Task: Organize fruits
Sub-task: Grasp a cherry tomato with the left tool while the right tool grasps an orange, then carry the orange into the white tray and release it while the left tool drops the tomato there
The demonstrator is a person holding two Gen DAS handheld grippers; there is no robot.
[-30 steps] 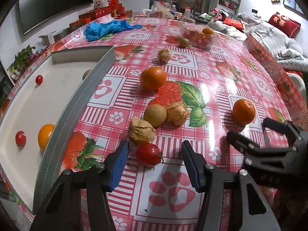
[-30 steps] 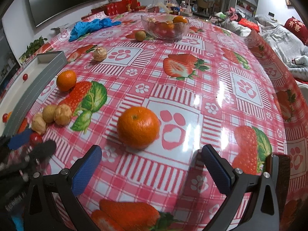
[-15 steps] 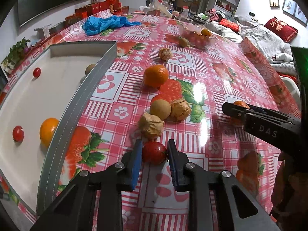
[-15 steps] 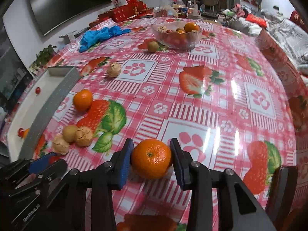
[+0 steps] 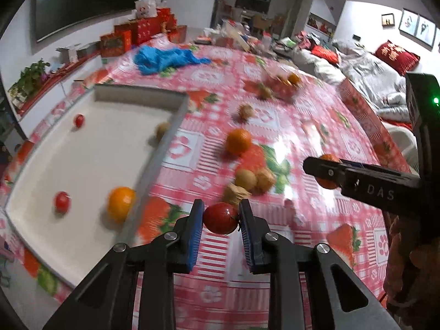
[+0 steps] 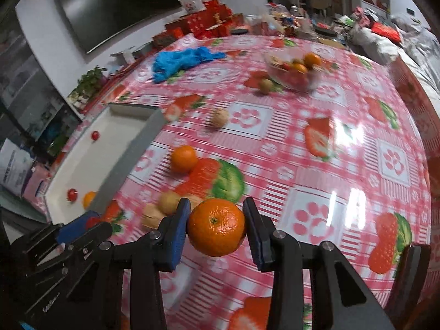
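My left gripper (image 5: 220, 221) is shut on a red cherry tomato (image 5: 220, 218) and holds it above the table. My right gripper (image 6: 216, 227) is shut on an orange (image 6: 216, 227), lifted off the table; it also shows in the left wrist view (image 5: 327, 170). A white tray (image 5: 90, 165) at the left holds two cherry tomatoes (image 5: 62, 201), an orange (image 5: 121, 203) and a brown fruit (image 5: 161, 129). On the cloth lie another orange (image 5: 238, 140) and several brown husked fruits (image 5: 249, 180).
A glass bowl (image 6: 294, 68) of fruit stands at the far side, with a small brown fruit (image 6: 265, 85) beside it. A blue cloth (image 6: 181, 59) lies far left. Red boxes (image 5: 140, 34) line the far edge. The table edge runs along the right.
Both grippers have closed on their fruit, the left on the tomato, the right on the orange, and have lifted them up off the tablecloth.
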